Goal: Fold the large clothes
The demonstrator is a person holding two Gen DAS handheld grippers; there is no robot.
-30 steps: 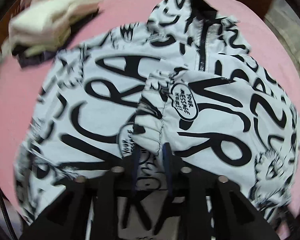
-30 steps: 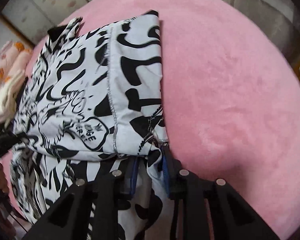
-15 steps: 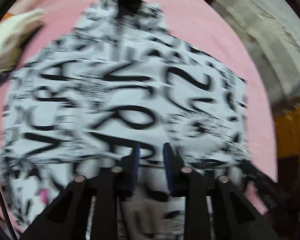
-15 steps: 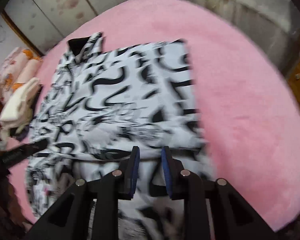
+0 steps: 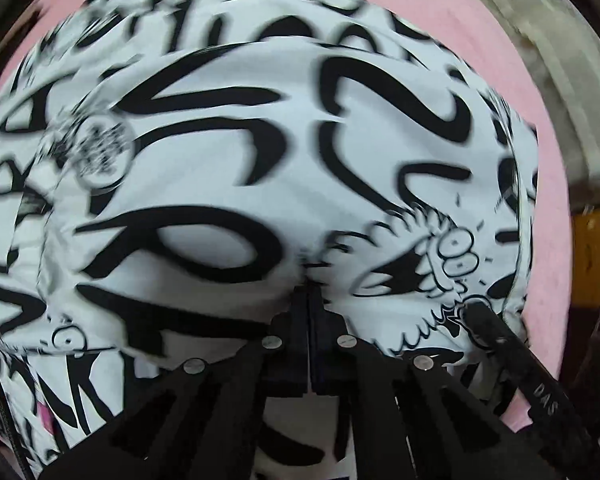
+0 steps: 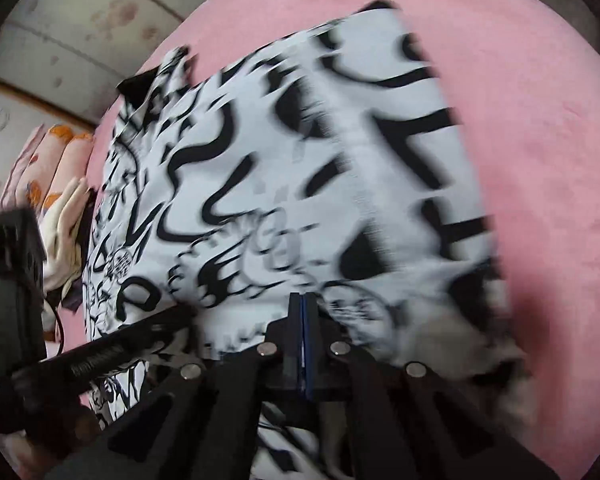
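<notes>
A pink plush bed (image 6: 540, 128) fills the background, with a pale wall behind it and, far left in the right wrist view, a heap of cream and orange-printed clothes (image 6: 56, 184) at the bed's edge.

The black-and-white printed jacket (image 5: 260, 152) lies spread on that bed. A second ago both tongs held loose cloth low at the near hem and the sleeves were folded in across the front; half a second ago both stood parted. Now the left tongs (image 5: 309, 300) are clenched on a pinch of the near edge, the fabric puckering at the tips, and the right tongs (image 6: 302, 304) are pressed together too, apparently on the same near edge (blur hides how much cloth they hold). I judge this a fresh grip on the bottom hem, ready to carry it up toward the collar for the crosswise fold.

The jacket's long axis runs away from the cameras: hem nearest, black collar (image 6: 138, 84) at the far end, pointing toward the wall. In the left wrist view the right tongs' arm shows at the lower right, so the two grips sit side by side along the hem.
</notes>
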